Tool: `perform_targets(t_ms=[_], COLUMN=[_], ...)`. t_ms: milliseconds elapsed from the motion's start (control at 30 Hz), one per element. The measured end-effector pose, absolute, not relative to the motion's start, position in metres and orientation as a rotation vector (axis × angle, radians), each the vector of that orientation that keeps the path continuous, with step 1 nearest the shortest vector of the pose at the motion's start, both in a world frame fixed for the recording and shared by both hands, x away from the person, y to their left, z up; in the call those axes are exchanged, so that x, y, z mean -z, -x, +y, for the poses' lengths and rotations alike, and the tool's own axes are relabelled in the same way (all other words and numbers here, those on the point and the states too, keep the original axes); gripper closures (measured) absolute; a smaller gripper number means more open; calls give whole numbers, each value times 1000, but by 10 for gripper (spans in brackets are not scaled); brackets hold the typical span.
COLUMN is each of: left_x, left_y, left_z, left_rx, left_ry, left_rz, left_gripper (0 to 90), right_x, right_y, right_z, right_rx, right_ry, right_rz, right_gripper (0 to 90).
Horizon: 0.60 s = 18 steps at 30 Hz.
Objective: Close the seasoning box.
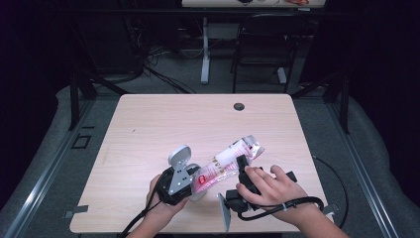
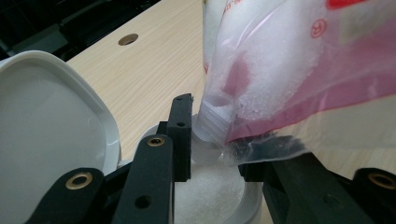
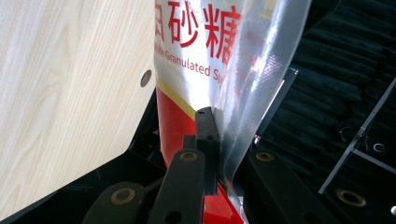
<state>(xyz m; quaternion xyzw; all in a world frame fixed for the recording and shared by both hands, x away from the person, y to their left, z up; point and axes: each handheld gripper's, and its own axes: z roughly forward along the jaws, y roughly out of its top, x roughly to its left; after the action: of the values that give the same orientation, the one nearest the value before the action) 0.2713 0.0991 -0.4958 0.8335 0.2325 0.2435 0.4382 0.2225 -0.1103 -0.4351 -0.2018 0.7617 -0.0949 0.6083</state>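
Observation:
A clear, pink and red bag of white granulated sugar (image 1: 229, 161) slants down to the left over the table's front half. My right gripper (image 1: 241, 164) is shut on its upper part; in the right gripper view the jaws (image 3: 226, 140) pinch the bag (image 3: 196, 42) near its edge. The bag's low corner (image 2: 289, 60) rests in the mouth of a white container (image 2: 250, 205) that holds sugar. My left gripper (image 2: 219, 158) is shut on that container (image 1: 199, 192), a jaw on each side. Its hinged white lid (image 2: 46, 130) stands open, seen in the high view as the lid (image 1: 179, 156).
The light wooden table (image 1: 163, 124) has a round cable hole (image 1: 239, 106) near its far edge. Behind the table stand a black chair (image 1: 262, 44) and a white desk leg (image 1: 204, 54). Black cables trail from both grippers over the front edge.

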Motion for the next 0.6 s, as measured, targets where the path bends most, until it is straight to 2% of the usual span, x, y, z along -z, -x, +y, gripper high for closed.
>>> perform_targets(t_ms=[600], left_x=[494], left_y=[-272], left_z=[102], left_rx=[-607], left_ry=[-2064], left_rz=[578], left_gripper=[713], right_x=[440], right_y=[-227], right_z=[-116], right_rx=[150], right_ry=[396], right_rz=[1821], right_gripper=[878])
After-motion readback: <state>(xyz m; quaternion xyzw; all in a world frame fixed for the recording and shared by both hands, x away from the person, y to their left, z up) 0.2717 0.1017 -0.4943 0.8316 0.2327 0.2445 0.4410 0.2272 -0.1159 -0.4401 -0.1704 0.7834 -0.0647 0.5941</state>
